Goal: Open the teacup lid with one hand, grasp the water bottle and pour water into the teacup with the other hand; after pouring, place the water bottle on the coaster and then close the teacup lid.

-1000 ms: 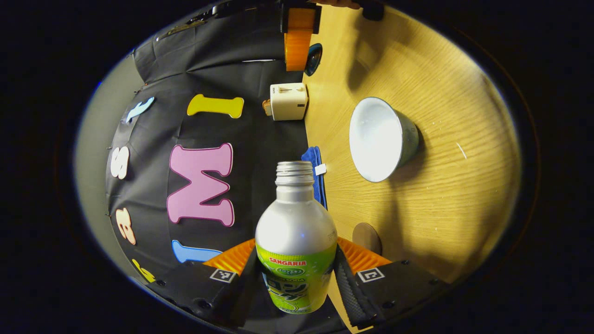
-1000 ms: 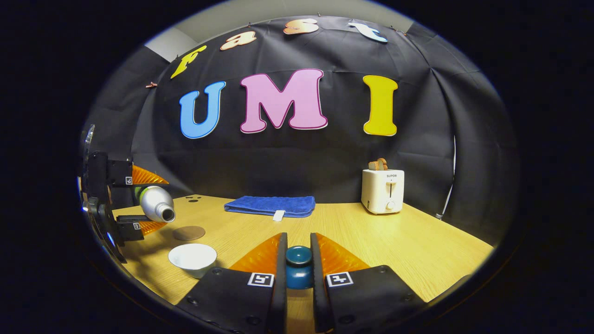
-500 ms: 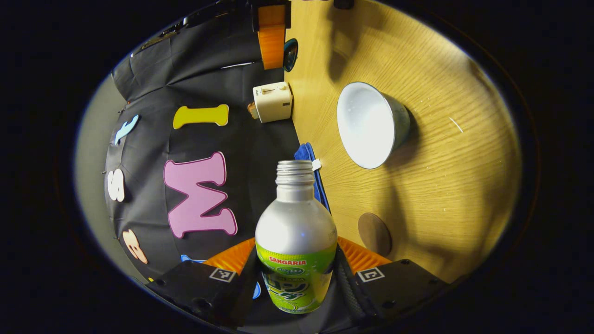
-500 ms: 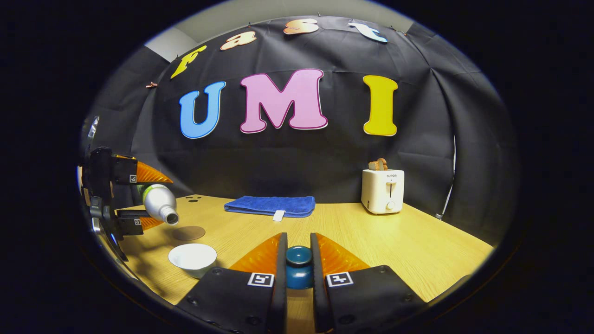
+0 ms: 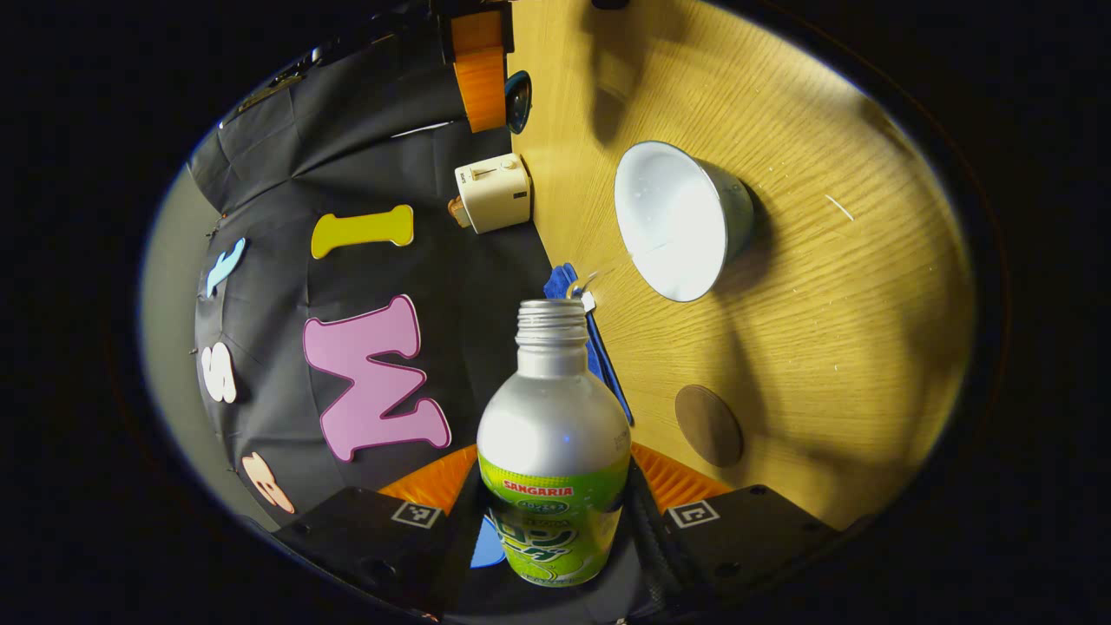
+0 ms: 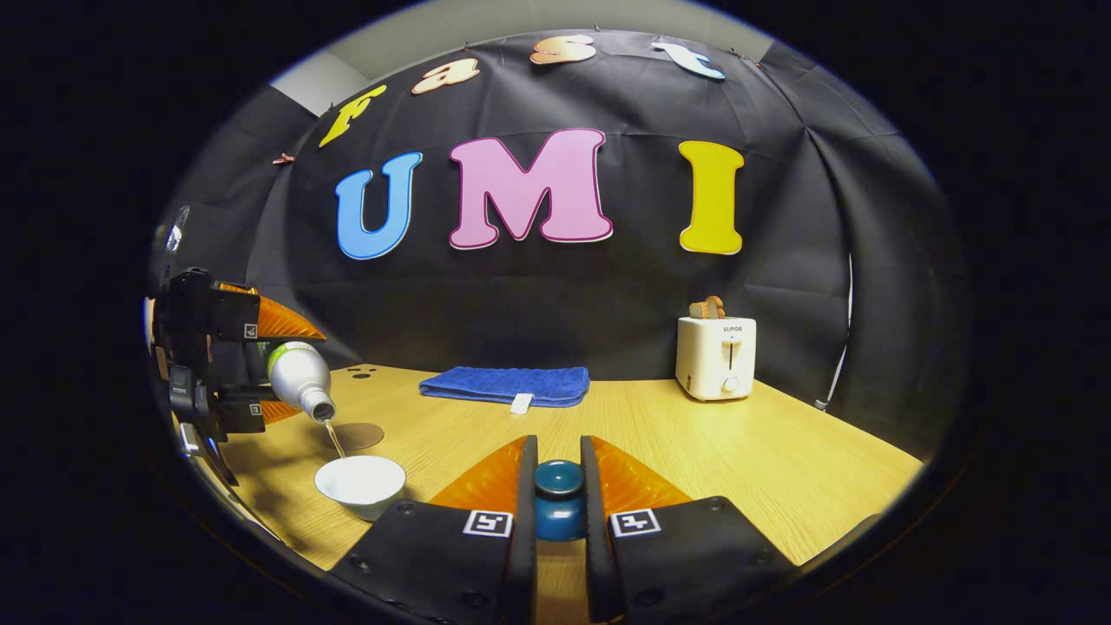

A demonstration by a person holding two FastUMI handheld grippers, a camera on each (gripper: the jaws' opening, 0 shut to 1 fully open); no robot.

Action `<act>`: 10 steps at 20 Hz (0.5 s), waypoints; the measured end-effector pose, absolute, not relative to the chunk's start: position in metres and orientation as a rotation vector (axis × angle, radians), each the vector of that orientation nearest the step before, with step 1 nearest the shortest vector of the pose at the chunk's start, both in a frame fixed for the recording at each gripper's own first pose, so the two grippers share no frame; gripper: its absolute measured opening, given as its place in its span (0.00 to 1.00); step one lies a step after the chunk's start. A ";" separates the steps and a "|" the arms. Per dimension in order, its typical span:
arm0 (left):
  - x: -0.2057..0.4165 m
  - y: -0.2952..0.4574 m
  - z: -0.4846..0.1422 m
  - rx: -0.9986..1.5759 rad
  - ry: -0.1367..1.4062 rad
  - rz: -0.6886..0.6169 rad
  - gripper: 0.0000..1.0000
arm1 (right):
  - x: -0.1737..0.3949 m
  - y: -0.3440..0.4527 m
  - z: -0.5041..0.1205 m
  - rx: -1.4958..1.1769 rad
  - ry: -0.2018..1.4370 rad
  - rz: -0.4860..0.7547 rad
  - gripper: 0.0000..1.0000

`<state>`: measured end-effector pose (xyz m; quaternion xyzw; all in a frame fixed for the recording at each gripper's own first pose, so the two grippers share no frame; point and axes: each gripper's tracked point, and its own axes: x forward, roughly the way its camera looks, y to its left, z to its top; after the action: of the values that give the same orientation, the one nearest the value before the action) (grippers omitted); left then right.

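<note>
In the right gripper view, at the far left, my left gripper (image 6: 260, 373) pinches the water bottle (image 6: 298, 379), tipped mouth-down, and a thin stream falls from it into the white teacup (image 6: 360, 482) standing on the table (image 6: 781, 469) below. So I judge the pouring step is in hand. Just beyond the cup lies the brown coaster (image 6: 353, 435), near but apart from it. Further right, at the bottom middle, my right gripper (image 6: 558, 490) is pressed onto the knob of the teal teacup lid (image 6: 558, 499), held well to the right of the cup (lid off, as it should be). A blue towel (image 6: 503, 384) and a toaster (image 6: 715, 356) sit at the far edge.

In the left gripper view my fingers clamp the bottle's (image 5: 554, 451) label on both sides, with the cup (image 5: 673, 221) and coaster (image 5: 709, 425) beyond.

Next I should right the bottle and carry it to the coaster, then bring the lid over.

How full the cup is I cannot tell; the lid's disc is hidden by my fingers
</note>
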<state>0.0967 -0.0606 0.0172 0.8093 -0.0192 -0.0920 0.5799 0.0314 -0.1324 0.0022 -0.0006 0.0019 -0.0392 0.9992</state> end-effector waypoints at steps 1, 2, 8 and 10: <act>0.097 -0.061 0.017 1.897 -0.043 -0.215 0.80 | 0.031 -0.132 0.002 -0.001 0.004 -0.078 0.26; 0.096 -0.061 0.019 1.903 -0.044 -0.215 0.80 | 0.031 -0.132 0.002 -0.001 0.004 -0.078 0.26; 0.095 -0.059 0.021 1.930 -0.028 -0.220 0.80 | 0.031 -0.132 0.002 -0.001 0.004 -0.079 0.27; 0.094 -0.061 0.024 1.952 -0.029 -0.222 0.80 | 0.031 -0.132 0.002 -0.001 0.004 -0.078 0.26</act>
<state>0.0938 -0.0606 0.0238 0.8265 -0.0122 -0.0938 0.5549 0.0311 -0.1324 0.0021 -0.0006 0.0018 -0.0392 0.9992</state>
